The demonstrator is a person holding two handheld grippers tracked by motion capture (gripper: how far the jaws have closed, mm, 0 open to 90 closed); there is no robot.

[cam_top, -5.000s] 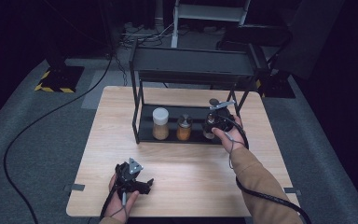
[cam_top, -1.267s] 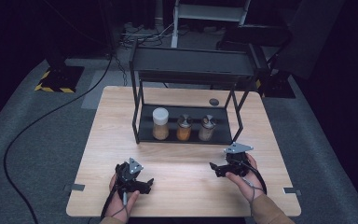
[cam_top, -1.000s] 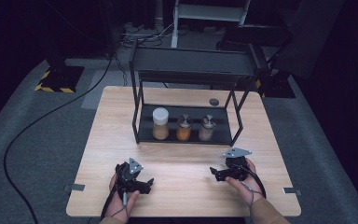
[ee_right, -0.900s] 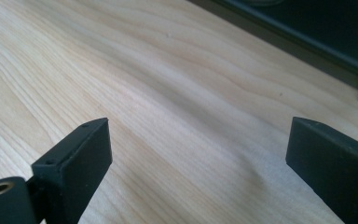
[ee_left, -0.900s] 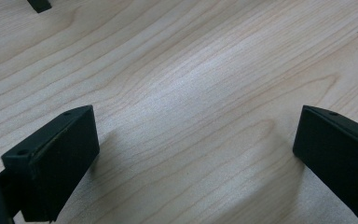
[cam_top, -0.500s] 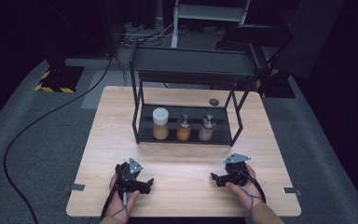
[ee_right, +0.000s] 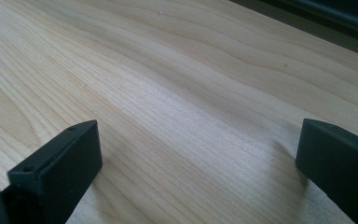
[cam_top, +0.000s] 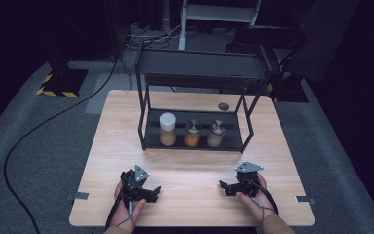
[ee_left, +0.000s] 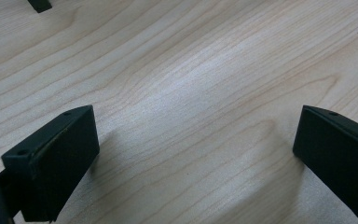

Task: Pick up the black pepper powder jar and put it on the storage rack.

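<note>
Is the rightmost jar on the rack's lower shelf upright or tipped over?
Upright. The rightmost jar stands on its base on the lower shelf, cap on top, level with the two jars beside it.

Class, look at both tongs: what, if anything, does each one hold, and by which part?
Nothing is held. The left tongs and right tongs stand open over bare table.
</note>
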